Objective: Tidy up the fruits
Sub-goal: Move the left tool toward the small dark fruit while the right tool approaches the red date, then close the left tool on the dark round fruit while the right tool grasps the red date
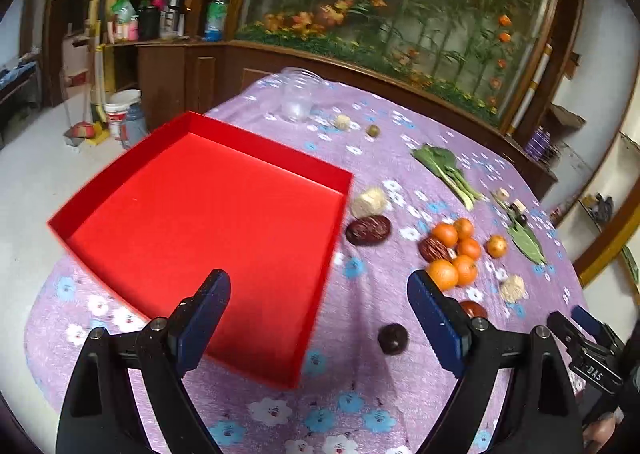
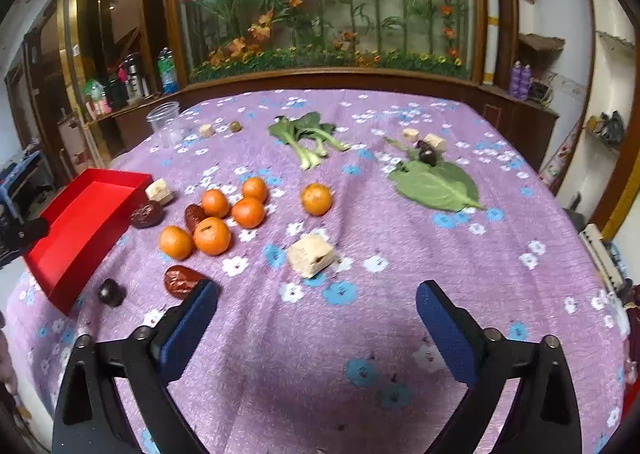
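surfaces and finishes on the table

the tablecloth (image 2: 360, 334) looks like soft matt cloth with a faintly nubby weave and a printed flower pattern. the red tray (image 1: 192, 214) at the left of the left wrist view is smooth, with a slight sheen, card or plastic, hard to tell which. the oranges (image 2: 212, 234) have a glossy, finely dimpled peel. the red dates (image 2: 182, 281) are wrinkled and shiny. the pale cube (image 2: 310, 254) at centre looks dry, rough and porous. the leaf (image 2: 436, 184) at right is matt and veined. the clear cup (image 2: 164, 122) at upper left is see-through plastic. gripper pads (image 2: 188, 334) are blue ribbed rubber on matt black plastic with metal pins.
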